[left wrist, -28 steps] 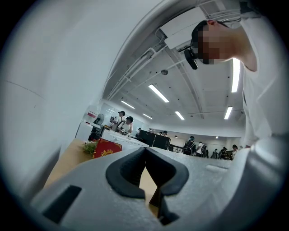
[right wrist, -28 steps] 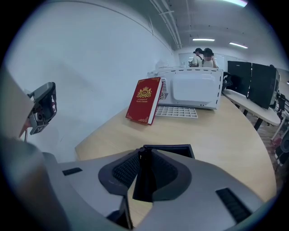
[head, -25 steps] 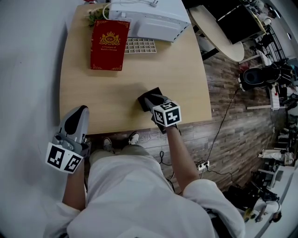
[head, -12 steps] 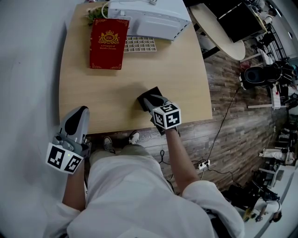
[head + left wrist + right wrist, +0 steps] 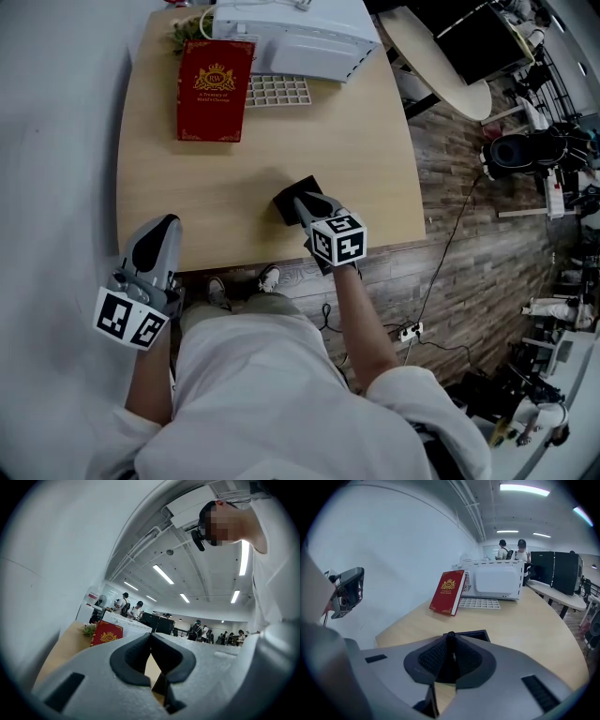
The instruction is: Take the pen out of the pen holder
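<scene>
A black square pen holder (image 5: 289, 199) stands near the wooden table's (image 5: 366, 159) front edge. My right gripper (image 5: 305, 204) reaches down over it from the front. In the right gripper view a black pen (image 5: 451, 641) stands upright between the ribbed pads, its tip poking above them. The jaws are closing and the pads press on it. The holder's rim (image 5: 476, 633) shows just behind the jaws. My left gripper (image 5: 159, 227) hangs off the table's front left corner, level, its jaws meeting at the tips with nothing between them (image 5: 150, 637).
A red book (image 5: 206, 91) lies at the table's far left, next to a white grid tray (image 5: 281, 91) and a white machine (image 5: 300, 37). A small green plant (image 5: 187, 28) sits in the back corner. Wood-pattern floor with cables lies to the right.
My right gripper has tilted slightly over the pen holder and otherwise stayed in place. The left gripper has kept still.
</scene>
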`<state>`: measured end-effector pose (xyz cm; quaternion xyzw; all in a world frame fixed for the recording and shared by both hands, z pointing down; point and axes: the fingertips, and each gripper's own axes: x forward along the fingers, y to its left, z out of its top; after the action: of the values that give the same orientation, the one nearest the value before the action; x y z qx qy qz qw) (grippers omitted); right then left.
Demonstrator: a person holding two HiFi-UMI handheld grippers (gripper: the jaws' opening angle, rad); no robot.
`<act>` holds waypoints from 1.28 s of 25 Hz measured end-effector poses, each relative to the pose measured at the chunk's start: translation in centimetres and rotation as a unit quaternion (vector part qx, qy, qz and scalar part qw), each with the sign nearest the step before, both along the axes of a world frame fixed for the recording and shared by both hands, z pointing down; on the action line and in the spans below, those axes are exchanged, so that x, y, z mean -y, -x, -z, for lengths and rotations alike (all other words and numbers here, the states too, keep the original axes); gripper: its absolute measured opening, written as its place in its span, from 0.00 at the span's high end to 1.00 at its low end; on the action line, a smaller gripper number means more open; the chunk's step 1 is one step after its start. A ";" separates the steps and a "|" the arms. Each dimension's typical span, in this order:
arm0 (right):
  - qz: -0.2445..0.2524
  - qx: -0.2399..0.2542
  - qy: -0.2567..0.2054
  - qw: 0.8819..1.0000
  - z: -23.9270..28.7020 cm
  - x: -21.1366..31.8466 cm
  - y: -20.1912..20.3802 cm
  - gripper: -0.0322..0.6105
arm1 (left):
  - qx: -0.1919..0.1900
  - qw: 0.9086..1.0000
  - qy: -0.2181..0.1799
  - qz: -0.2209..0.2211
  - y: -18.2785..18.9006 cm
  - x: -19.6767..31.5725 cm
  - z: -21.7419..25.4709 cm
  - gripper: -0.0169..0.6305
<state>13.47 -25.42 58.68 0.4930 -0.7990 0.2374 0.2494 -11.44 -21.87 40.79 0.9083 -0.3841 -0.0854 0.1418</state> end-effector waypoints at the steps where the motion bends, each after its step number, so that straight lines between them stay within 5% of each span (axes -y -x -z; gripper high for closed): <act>1: -0.005 0.004 -0.002 1.000 0.1 -0.1 -0.1 0.88 | 0.000 1.000 -0.001 -0.002 -0.1 0.0 0.0 0.95; 22: -0.077 0.075 -0.074 0.991 6.3 -1.6 -3.5 0.88 | 0.006 0.996 -0.042 -0.078 -6.8 0.1 2.8 0.95; 32: -0.092 0.105 -0.110 0.984 9.2 -2.8 -4.4 0.88 | 0.024 0.995 -0.064 -0.079 -7.2 -1.0 4.2 0.95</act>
<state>17.91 -22.66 49.50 0.5610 -0.7932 0.2208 0.0855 -4.25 -20.89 36.57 0.9448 -0.3082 -0.0765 0.0808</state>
